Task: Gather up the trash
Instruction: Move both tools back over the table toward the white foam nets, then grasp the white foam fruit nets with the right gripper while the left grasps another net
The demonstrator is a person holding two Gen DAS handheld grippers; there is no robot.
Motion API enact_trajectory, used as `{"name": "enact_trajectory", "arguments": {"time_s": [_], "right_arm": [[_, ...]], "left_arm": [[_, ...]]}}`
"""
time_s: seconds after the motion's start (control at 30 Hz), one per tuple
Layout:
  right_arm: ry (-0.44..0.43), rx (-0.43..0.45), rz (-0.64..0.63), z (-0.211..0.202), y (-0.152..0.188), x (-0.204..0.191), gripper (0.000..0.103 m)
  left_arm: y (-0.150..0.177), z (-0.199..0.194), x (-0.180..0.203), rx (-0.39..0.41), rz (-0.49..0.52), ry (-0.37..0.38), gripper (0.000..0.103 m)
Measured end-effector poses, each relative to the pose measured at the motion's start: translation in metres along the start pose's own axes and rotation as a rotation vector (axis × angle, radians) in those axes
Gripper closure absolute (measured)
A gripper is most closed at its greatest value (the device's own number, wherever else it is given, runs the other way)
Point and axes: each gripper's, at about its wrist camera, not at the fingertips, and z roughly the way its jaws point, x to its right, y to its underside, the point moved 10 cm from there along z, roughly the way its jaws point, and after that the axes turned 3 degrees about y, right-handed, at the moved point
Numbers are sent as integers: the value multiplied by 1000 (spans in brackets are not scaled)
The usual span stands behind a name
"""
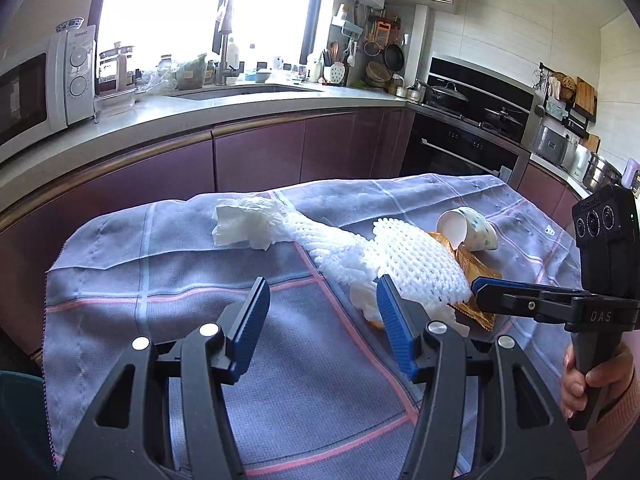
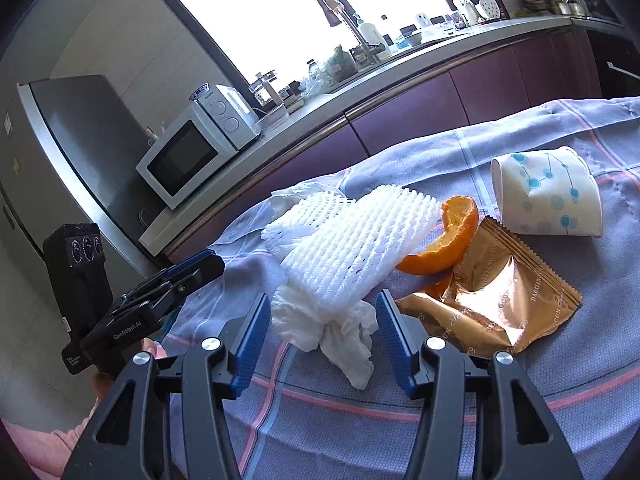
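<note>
A worktop (image 1: 120,280) draped in a soft lilac-grey cloth (image 2: 360,420), woven with pink and pale check lines, carries a small heap of trash. At its middle lie two white foam fruit nets (image 2: 352,240), spongy sleeves with a raised lattice, one overlapping the other. A crumpled white tissue (image 2: 344,336) spills from under the near end of the nets; a second wad of tissue (image 1: 244,224) sits at the far left end of the heap. Right of the nets curls a piece of orange peel (image 2: 452,240), its skin glossy. Touching it, a torn coppery foil wrapper (image 2: 500,300) with serrated edges lies open and creased. Just beyond, a paper cup (image 2: 548,196), white with blue dot-and-line print, lies tipped on its side.

The left hand-held gripper (image 1: 320,320), with ribbed blue pads on black arms, stands roughly half open and empty over the cloth, near the left of the heap. The right hand-held gripper (image 2: 320,332) is likewise about half open, gripping nothing; the near tissue appears between its pads, untouched.
</note>
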Motion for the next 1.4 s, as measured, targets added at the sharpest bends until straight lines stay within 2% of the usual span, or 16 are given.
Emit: {"name": "enact_trajectory", "arguments": {"time_s": [0.47, 0.57, 0.63, 0.67, 0.7, 0.83, 0.9, 1.0, 1.2, 1.4], "right_arm": [[-50, -5, 66, 15, -12, 5, 49], [-55, -9, 75, 17, -12, 5, 50], [-61, -14, 86, 18, -12, 6, 50], [-63, -15, 89, 19, -12, 7, 51], [-64, -16, 92, 19, -12, 7, 54], [-78, -20, 96, 19, -10, 8, 72], [-82, -23, 88, 19, -9, 7, 86], [-88, -20, 77, 17, -8, 4, 96], [-94, 7, 62, 6, -10, -1, 97], [-114, 22, 36, -12, -8, -7, 99]], "left_arm": [[-15, 50, 3, -76, -76, 47, 48], [-14, 63, 3, -101, -97, 55, 50], [-13, 69, 3, -114, -116, 74, 55], [-12, 71, 5, -119, -122, 81, 60], [-11, 73, 6, -122, -126, 88, 68], [-8, 77, 8, -130, -136, 107, 84], [-8, 76, 10, -128, -140, 119, 93], [-10, 72, 11, -117, -141, 129, 94], [-13, 51, 14, -78, -133, 148, 95], [-14, 12, 13, -16, -134, 171, 95]]}}
